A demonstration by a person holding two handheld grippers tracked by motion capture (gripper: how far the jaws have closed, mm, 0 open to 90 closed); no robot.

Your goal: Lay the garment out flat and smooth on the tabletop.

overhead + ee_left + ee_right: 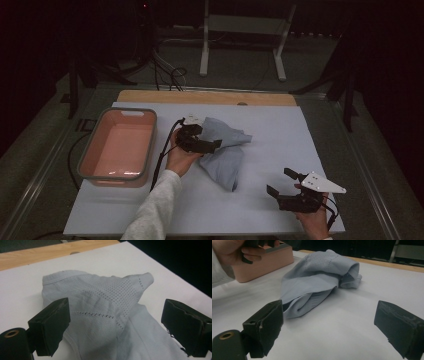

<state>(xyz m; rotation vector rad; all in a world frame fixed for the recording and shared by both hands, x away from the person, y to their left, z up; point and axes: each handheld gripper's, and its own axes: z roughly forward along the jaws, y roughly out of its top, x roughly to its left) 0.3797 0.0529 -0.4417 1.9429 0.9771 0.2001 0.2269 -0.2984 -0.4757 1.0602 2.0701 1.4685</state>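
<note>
A crumpled pale blue mesh garment (226, 150) lies in a heap on the white table cover (280, 135), near its middle. My left gripper (209, 143) hovers over the garment's left side, held in a hand with a light sleeve. In the left gripper view its black jaws stand wide apart (117, 308), the garment (105, 312) lies below and between them, and the pads do not press on it. My right gripper (281, 181) rests near the front right of the table, open, nothing between its jaws (329, 312). The garment (317, 282) lies ahead of it.
A pink basin with a grey rim (120, 111) stands at the table's left; its corner (269, 260) is seen beside the left hand (234, 250). A wooden strip (205, 97) runs along the far edge. Cables and a white stand's legs lie beyond.
</note>
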